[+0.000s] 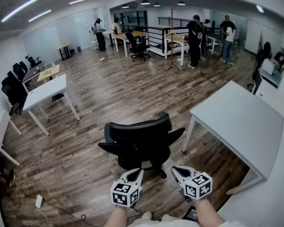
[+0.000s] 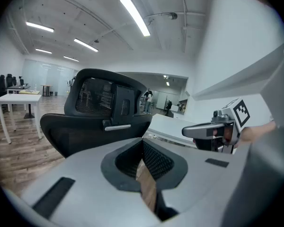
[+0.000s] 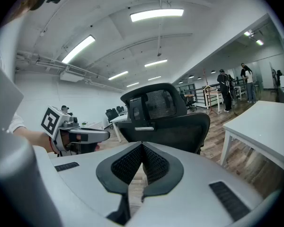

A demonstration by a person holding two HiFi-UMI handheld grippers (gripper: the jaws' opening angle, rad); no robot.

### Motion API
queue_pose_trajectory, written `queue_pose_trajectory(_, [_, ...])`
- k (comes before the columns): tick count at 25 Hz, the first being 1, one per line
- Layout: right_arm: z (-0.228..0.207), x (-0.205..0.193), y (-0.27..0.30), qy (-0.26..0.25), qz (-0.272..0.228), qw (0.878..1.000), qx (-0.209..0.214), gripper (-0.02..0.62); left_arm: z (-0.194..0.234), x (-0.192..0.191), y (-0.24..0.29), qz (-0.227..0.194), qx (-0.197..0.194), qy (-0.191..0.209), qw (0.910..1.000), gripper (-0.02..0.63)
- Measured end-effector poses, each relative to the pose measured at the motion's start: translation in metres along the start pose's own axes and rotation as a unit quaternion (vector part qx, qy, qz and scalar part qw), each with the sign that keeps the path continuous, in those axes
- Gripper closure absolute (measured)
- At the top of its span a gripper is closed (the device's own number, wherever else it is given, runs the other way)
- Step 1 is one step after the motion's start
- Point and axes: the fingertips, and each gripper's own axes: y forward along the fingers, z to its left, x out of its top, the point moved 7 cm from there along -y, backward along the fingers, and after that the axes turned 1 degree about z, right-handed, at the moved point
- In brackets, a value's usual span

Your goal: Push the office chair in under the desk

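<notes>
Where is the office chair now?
Head view: the office chair stands mid-frame, just beyond the left hand-held gripper and right hand-held gripper, left of the white desk, not under it.

Open-plan office; black office chair (image 1: 141,143) on wood-plank floor (image 1: 109,93); white desk (image 1: 241,119) just right of it; further white desks (image 1: 46,91) to its left; people (image 1: 195,39) standing well beyond it; strip lights (image 1: 19,9) overhead.

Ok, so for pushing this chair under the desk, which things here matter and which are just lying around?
For the job: office chair; near white desk on its right, probably the target; left gripper and right gripper, both shut and empty.
Just about: second white desk on the left; coat stand; white cabled box on the floor; other black chair by the far tables.
</notes>
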Motion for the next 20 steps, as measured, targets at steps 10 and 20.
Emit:
queue_pose_trajectory(10, [-0.0073, -0.0013, 0.0008, 0.011, -0.006, 1.000, 0.004, 0.563, 0.0020, -0.0034, 0.0035, 0.002, 0.000, -0.007, 1.0000, 0.604])
queue_pose_trajectory(20, [-0.0080, -0.0010, 0.0030, -0.019, 0.017, 0.999, 0.027, 0.561, 0.0030, -0.0027, 0.0030, 0.005, -0.001, 0.004, 1.0000, 0.603])
